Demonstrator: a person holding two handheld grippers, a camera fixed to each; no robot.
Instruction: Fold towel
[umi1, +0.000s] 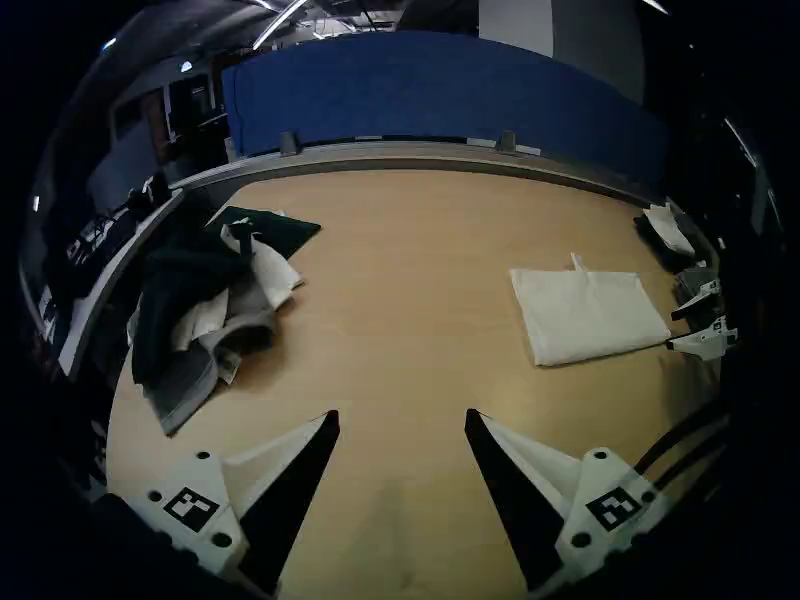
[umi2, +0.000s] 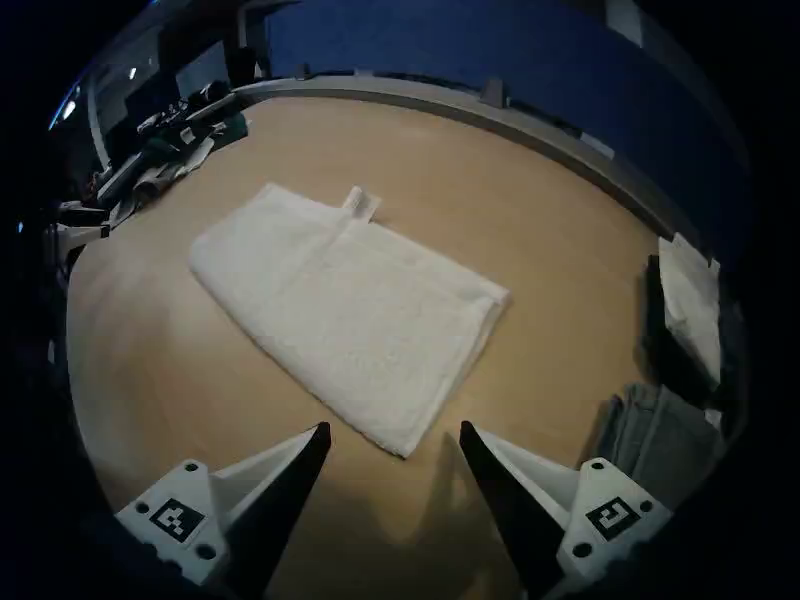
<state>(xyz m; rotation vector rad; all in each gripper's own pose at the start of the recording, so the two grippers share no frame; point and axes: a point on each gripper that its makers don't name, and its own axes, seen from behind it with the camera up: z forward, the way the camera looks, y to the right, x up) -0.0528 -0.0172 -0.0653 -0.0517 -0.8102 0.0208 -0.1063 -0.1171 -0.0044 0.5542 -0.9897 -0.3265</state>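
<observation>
1. White terry cloth, the towel (umi2: 345, 305), is seen lying flat on the wooden table (umi2: 150, 350). It is folded into a long rectangle, with its hanging loop (umi2: 360, 200) at the far edge. At least one fold is judged done.
2. The right gripper (umi2: 393, 427) is held spread wide and empty just before the towel's near corner, probably lined up so that this corner can be taken.
3. The left gripper (umi1: 400, 430) is likewise spread wide with nothing gripped, over bare table well apart from the towel.
4. A crumpled pile of cloths (umi1: 210, 300) is kept to one side and folded pieces (umi2: 690, 300) to the other, presumably to separate unfolded from finished work.
</observation>
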